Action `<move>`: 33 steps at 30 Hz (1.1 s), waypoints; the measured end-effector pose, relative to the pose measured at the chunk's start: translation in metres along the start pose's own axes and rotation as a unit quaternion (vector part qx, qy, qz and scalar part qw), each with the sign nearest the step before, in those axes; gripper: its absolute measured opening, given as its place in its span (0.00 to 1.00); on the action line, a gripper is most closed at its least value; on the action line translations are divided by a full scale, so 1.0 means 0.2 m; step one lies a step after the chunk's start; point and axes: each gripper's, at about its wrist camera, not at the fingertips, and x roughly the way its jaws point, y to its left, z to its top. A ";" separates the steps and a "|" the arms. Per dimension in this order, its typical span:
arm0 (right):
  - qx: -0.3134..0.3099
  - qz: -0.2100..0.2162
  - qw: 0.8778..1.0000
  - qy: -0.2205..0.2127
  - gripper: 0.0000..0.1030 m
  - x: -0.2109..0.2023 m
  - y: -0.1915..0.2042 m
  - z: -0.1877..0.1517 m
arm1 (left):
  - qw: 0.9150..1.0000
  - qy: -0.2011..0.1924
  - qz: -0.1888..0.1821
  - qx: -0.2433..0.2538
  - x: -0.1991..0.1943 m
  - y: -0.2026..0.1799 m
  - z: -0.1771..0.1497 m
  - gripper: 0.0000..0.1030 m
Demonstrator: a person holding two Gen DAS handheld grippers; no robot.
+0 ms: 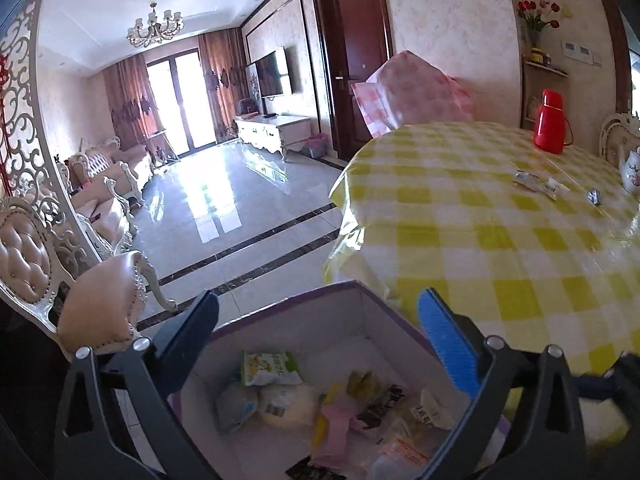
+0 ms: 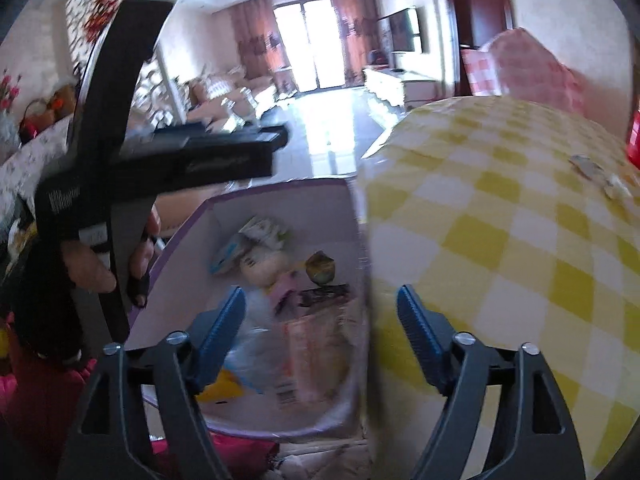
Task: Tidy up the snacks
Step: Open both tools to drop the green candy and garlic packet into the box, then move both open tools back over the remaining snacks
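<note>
Sunlit tiled flooring and a long living room stretch away beyond both pairs of tongs, with a round table [image 1: 500, 240] under a yellow-checked cloth rising to their right. The left tongs [image 1: 320, 336] stand wide apart with nothing between them, poised directly above an open white box [image 1: 304, 308] with a purple rim that sits below the table edge. The right tongs [image 2: 320, 320] are likewise spread, empty, and hang over the near end of the same box, the table edge just beside their right finger. In the right wrist view, the person's hand [image 2: 108, 256] holding the left tongs shows up and to the left of the right tongs. Inside the box lies a heap of snacks [image 1: 320, 404]: a green-and-white packet, a pale round bun with a label, pink and yellow wrappers, a dark packet and a clear bag with an orange label, so most of the sorting appears done. Ahead and well to the right of the left tongs, a few small wrapped items [image 1: 540, 184] lie on the cloth near a red flask [image 1: 552, 124]; they are too small and blurred to name, but may be snacks left to gather. If so, the job is nearly finished, with those last pieces to fetch.
</note>
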 end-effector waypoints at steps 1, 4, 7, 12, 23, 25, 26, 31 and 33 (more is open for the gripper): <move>0.011 -0.003 1.000 -0.005 0.78 -0.04 -0.04 -0.01 | 1.000 0.000 -0.004 -0.002 0.00 -0.02 0.00 0.98; 0.028 -0.025 0.999 -0.024 0.84 -0.14 -0.15 -0.01 | 1.000 -0.013 -0.017 -0.007 -0.03 -0.12 0.03 0.98; 0.051 -0.074 0.995 -0.053 0.84 -0.27 -0.33 -0.01 | 0.997 -0.029 -0.070 -0.009 -0.08 -0.29 0.09 0.98; 0.150 -0.143 0.974 -0.091 0.84 -0.53 -0.74 -0.09 | 0.987 -0.013 -0.154 0.053 -0.10 -0.70 0.14 0.98; 0.338 -0.237 0.906 -0.090 0.84 -0.83 -1.51 -0.44 | 0.972 0.068 -0.215 0.064 0.43 -1.61 0.31 0.98; 0.343 -0.257 0.899 -0.085 0.84 -0.84 -1.61 -0.43 | 0.970 0.088 -0.226 0.032 0.56 -1.73 0.36 0.98; 0.343 -0.265 0.898 -0.083 0.84 -0.86 -1.64 -0.43 | 0.968 0.093 -0.234 0.017 0.59 -1.77 0.37 0.98; 0.332 -0.292 0.896 -0.043 0.84 -0.77 -1.90 -0.29 | 0.965 0.089 -0.242 -0.044 0.76 -1.95 0.49 0.98; 0.333 -0.305 0.891 -0.039 0.81 -0.72 -2.00 -0.23 | 0.965 0.080 -0.241 -0.060 0.80 -2.00 0.54 0.98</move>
